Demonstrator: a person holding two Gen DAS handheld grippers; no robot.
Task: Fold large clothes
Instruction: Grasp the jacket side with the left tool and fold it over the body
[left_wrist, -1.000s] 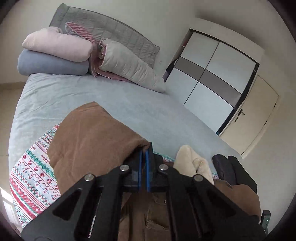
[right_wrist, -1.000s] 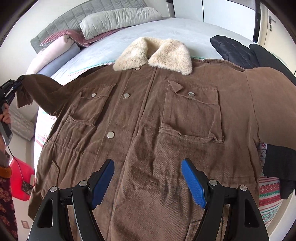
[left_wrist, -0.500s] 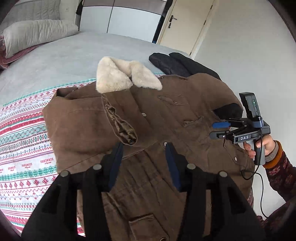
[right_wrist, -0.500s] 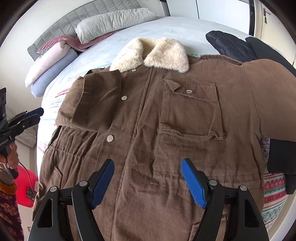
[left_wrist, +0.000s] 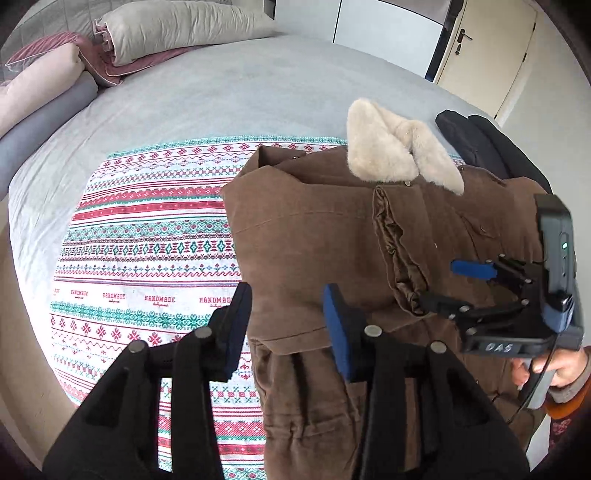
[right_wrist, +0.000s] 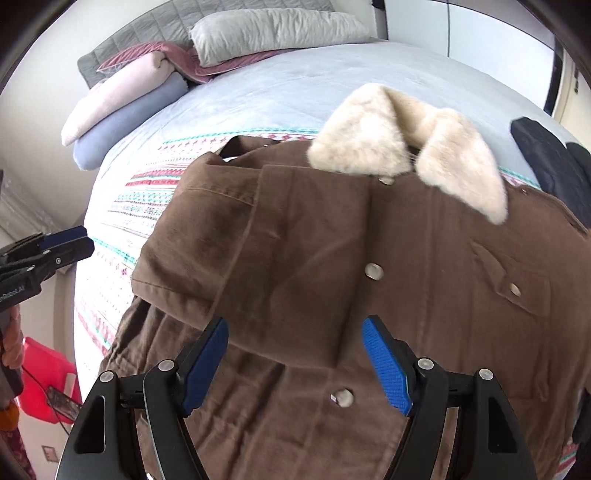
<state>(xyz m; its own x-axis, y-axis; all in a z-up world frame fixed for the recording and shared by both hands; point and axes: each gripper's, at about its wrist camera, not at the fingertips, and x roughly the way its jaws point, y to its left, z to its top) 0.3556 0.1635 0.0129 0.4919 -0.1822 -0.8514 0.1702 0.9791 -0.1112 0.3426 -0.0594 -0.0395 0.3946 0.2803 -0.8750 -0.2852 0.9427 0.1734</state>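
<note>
The brown coat (right_wrist: 424, 277) lies face up on a patterned blanket (left_wrist: 147, 240) spread over the grey bed (left_wrist: 221, 92), cream fur collar (right_wrist: 402, 144) pointing toward the pillows (right_wrist: 273, 29). Its left sleeve (right_wrist: 258, 251) is folded in across the chest, cuff edge landing near the row of snap buttons.

Left gripper (left_wrist: 286, 321) hovers over the coat's left edge with its jaws wide apart — nothing between the blue pads, just cloth and blanket showing through the gap. Right gripper (right_wrist: 295, 354) is wide open too, hanging above the folded sleeve's lower edge, not touching anything as far as I can see. From the left wrist view you can spot the right one (left_wrist: 447, 286) off to the side over the coat's front, hand on the handle.

A dark jacket (left_wrist: 480, 140) sits just beyond the collar (part of it is hidden behind the coat's shoulder).
</note>
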